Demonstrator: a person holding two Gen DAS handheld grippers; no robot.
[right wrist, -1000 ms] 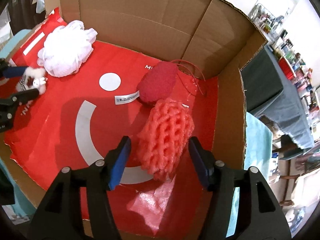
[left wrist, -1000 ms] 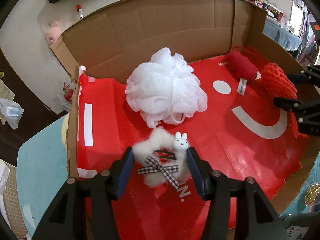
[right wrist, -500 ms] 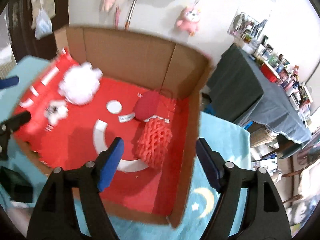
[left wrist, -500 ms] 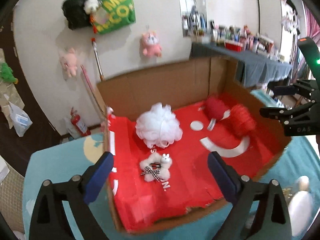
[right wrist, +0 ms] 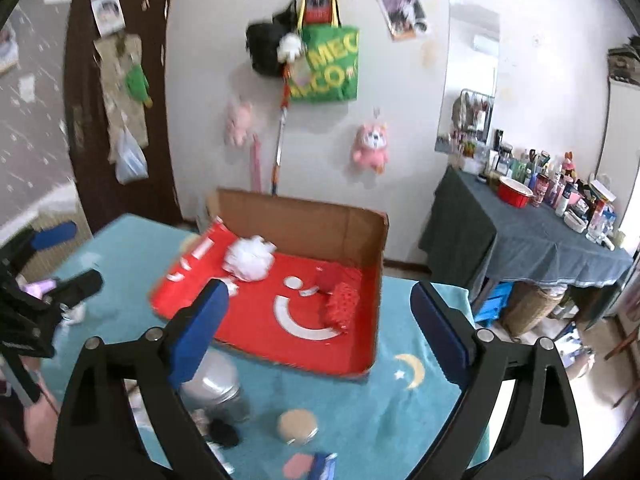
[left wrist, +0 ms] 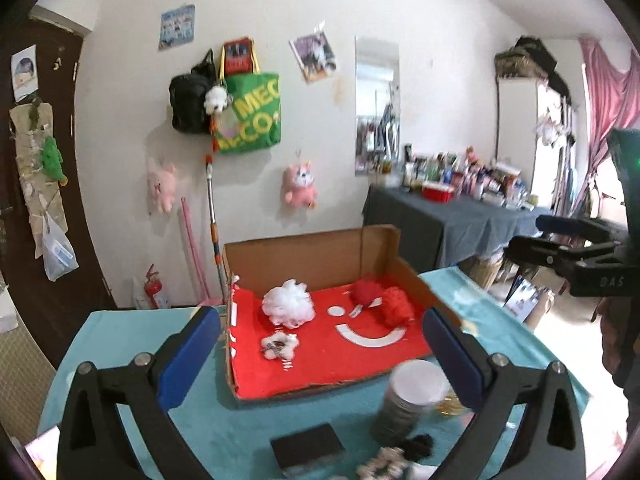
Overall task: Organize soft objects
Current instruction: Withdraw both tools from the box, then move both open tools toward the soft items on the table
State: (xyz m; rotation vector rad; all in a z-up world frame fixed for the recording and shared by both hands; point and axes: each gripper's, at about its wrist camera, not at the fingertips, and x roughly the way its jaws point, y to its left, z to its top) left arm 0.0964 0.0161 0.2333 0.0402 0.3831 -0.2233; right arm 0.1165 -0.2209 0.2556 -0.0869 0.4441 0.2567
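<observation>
A cardboard box (left wrist: 312, 248) lined in red stands on the teal table. In it lie a white mesh pouf (left wrist: 287, 307), a small white plush with a checked bow (left wrist: 280, 346), a red plush (left wrist: 366, 292) and a red foam net (left wrist: 396, 306). My left gripper (left wrist: 320, 316) hovers well back from the box and above it. Its jaws are opening wide and hold nothing. My right gripper (right wrist: 319, 289) is likewise raised and back, jaws opening, nothing between them. The red foam net (right wrist: 342, 308) and the pouf (right wrist: 249, 259) lie far ahead of it.
On the teal cloth (left wrist: 120, 340) in front of the box stand a white-topped tin (left wrist: 412, 392), a black block (left wrist: 308, 448) and a round tan disc (right wrist: 298, 424). A dark-draped side table (right wrist: 540, 240) crowded with bottles stands to the right. Bags and plush toys hang on the wall.
Both grippers let go, the left of the white plush and the right of the red foam net. They opened wide and drew back and up out of the box.
</observation>
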